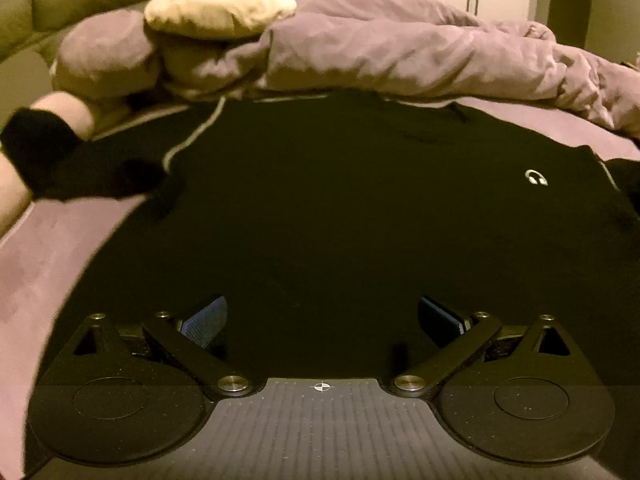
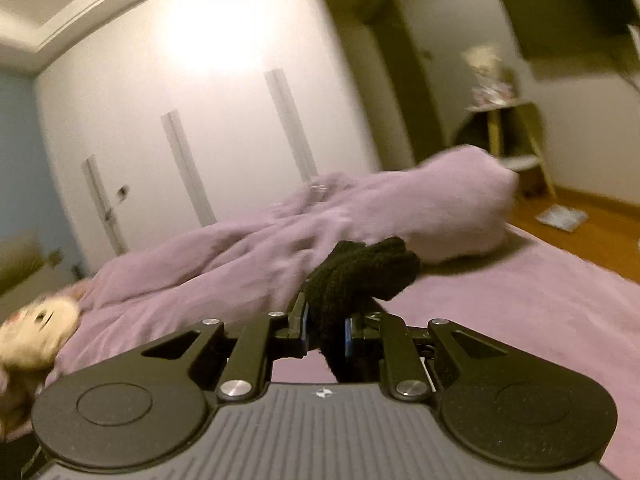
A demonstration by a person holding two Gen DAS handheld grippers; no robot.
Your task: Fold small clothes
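A black top (image 1: 320, 208) with a small white headphone logo (image 1: 536, 178) and a white cord (image 1: 192, 136) lies spread flat on the purple bed. My left gripper (image 1: 322, 318) hovers low over its near part, jaws wide open, blue pads (image 1: 204, 320) apart with nothing between them. A blurred black fold (image 1: 92, 180) rises at the top's left edge. In the right wrist view, my right gripper (image 2: 326, 322) is raised above the bed and tilted. It is shut on a bunch of black knit cloth (image 2: 360, 272) that sticks out past the fingers.
A crumpled purple duvet (image 1: 400, 52) is piled along the far side of the bed, with a cream plush toy (image 1: 220, 8) on it. A white wardrobe (image 2: 192, 80) stands behind. A small shelf (image 2: 516, 132) and wooden floor (image 2: 580, 232) lie beyond the bed sheet (image 2: 520, 304).
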